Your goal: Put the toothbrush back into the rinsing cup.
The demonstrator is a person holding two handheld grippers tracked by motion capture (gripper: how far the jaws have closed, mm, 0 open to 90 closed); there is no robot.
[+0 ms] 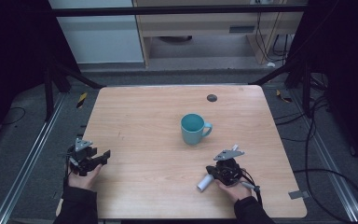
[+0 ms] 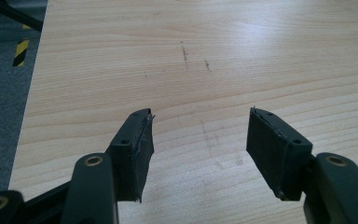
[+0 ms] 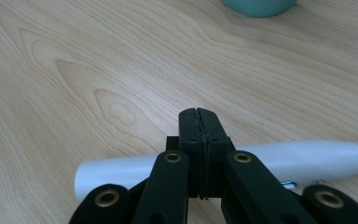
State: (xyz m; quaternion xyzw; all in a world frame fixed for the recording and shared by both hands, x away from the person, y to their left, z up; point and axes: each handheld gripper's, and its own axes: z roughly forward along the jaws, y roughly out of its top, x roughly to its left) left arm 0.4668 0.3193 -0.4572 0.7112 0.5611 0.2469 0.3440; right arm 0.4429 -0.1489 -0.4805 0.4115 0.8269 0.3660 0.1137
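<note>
A teal mug (image 1: 193, 129) stands upright a little right of the middle of the wooden table (image 1: 144, 112); its base (image 3: 258, 7) peeks in at the top of the right gripper view. My right gripper (image 1: 212, 170) (image 3: 198, 112) hovers near the front right, jaws shut pad against pad with nothing between them. A white pen-like cylinder (image 1: 204, 183) (image 3: 116, 170) lies on the table crosswise under those jaws. At the front left edge my left gripper (image 1: 106, 156) (image 2: 200, 116) is open over bare wood, holding nothing.
A small dark round spot (image 1: 211, 97) sits near the table's far edge. A strip of grey tape (image 1: 299, 193) marks the front right corner. Metal rails, cables and dark floor surround the table; a cabinet stands behind.
</note>
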